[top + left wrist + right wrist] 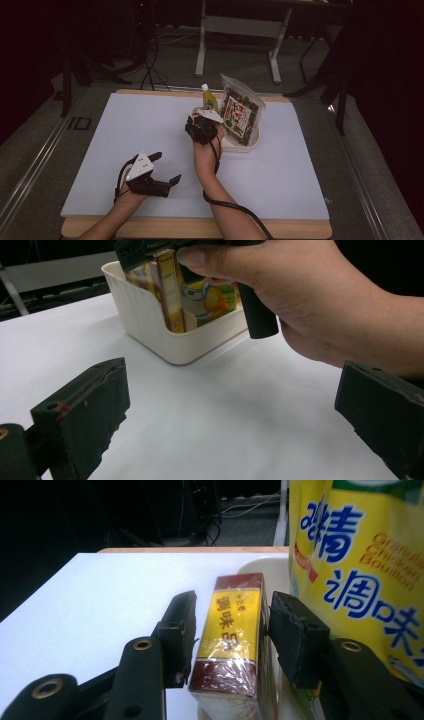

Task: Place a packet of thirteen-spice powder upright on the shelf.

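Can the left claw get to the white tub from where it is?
Probably yes. The left claw sits open on the bare white table, and nothing lies between it and the white tub. The right hand with the right claw hangs over the tub's near corner, so it might bump that.

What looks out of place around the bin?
Nothing spilled or damaged. The snack bag leans tilted, reaching well above the bin. The box stands upright at the bin's edge between the right gripper's jaws, gaps either side.
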Available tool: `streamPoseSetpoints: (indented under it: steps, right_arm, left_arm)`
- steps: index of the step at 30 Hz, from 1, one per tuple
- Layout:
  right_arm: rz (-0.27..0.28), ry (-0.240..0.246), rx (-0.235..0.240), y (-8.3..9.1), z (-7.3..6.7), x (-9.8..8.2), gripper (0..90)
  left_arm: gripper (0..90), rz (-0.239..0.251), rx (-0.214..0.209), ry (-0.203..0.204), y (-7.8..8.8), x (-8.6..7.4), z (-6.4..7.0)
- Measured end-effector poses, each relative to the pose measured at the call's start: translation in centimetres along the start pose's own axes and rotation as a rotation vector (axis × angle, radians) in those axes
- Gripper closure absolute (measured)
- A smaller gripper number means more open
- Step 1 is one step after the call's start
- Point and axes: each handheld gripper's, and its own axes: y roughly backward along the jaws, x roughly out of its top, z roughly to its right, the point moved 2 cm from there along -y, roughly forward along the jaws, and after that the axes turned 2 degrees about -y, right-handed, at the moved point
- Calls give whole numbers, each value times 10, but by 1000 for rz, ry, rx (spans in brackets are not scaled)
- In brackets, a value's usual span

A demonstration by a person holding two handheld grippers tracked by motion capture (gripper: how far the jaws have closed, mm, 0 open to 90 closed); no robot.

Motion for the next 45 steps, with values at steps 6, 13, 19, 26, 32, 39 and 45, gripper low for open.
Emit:
streamPoseSetpoints:
  steps: [6,13,19,26,32,39,45]
  right_arm:
    - [7,23,19,11,1,7,504]
    - [21,123,51,25,1,19,430]
    - [41,124,152,40,-1,23,313]
    - [41,224,295,62,-5,20,143]
    - [60,280,341,84,-1,17,124]
    - [61,315,369,101,11,10,132]
    - [69,313,392,116,23,3,135]
  left_arm:
    - [14,-3,0,-3,-1,0,0]
    - [14,-7,1,-7,-1,0,0]
    - [14,-7,1,-6,-2,0,1]
    - [14,-11,4,-11,-1,-1,1]
    - [14,-9,6,-9,-1,0,1]
    - [14,-16,7,-16,-2,-1,1]
    - [14,-20,0,-15,-1,-2,2]
